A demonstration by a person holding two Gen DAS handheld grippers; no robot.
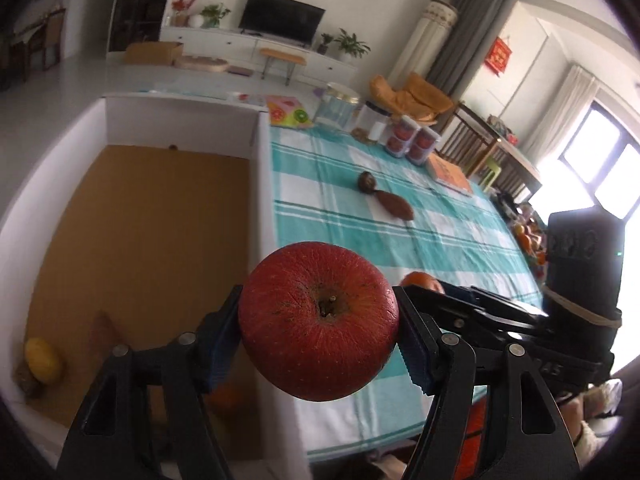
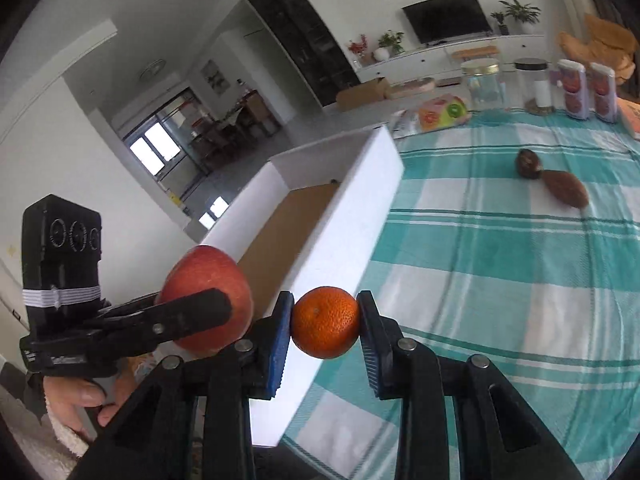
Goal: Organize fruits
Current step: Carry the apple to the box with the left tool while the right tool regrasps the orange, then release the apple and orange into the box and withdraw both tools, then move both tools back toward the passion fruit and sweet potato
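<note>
My left gripper (image 1: 319,330) is shut on a red apple (image 1: 319,322), held above the near right wall of a white box (image 1: 264,184) with a brown cardboard floor. My right gripper (image 2: 326,330) is shut on a small orange (image 2: 325,328), just right of the same box (image 2: 348,236). In the right wrist view the left gripper (image 2: 224,312) with the apple (image 2: 204,280) hangs at the lower left. The orange (image 1: 422,281) peeks out behind the right gripper in the left wrist view. A yellow fruit (image 1: 42,360) lies in the box's near left corner.
Two dark brown fruits (image 1: 366,181) (image 1: 396,206) lie on the teal checked tablecloth (image 1: 440,240). Jars (image 1: 338,108), clear fruit tubs (image 1: 412,140), a book (image 1: 450,174) and a colourful pack (image 1: 286,110) stand along the far edge. More fruit (image 1: 528,236) sits at the table's right edge.
</note>
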